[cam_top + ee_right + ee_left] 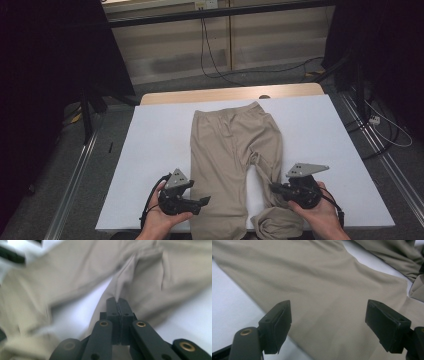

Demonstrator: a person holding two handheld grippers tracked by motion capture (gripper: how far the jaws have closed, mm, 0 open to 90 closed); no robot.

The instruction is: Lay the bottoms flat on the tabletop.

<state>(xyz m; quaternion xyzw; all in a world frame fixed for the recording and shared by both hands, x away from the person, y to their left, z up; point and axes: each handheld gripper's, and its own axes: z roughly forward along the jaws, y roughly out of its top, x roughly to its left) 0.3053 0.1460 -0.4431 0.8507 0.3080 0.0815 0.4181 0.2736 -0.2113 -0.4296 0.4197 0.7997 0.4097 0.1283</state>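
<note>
A pair of beige trousers [227, 145] lies flat on the white table cover [155, 150], waistband at the far side and legs toward me. The right leg's lower end is bunched up at the front edge [277, 225]. My left gripper [202, 200] rests at the left leg's outer edge. Its jaws stand wide open over the cloth [328, 325], with nothing pinched between them. My right gripper [274, 188] is at the right leg, just below the crotch. Its jaws are shut [117, 300] on a raised fold of the trouser fabric [120, 282].
A strip of wooden tabletop [230, 93] shows beyond the white cover. Cables [215, 65] run across the grey floor behind the table. Metal rails [75, 175] flank the table on both sides, and dark stands [90, 100] rise at the left and right.
</note>
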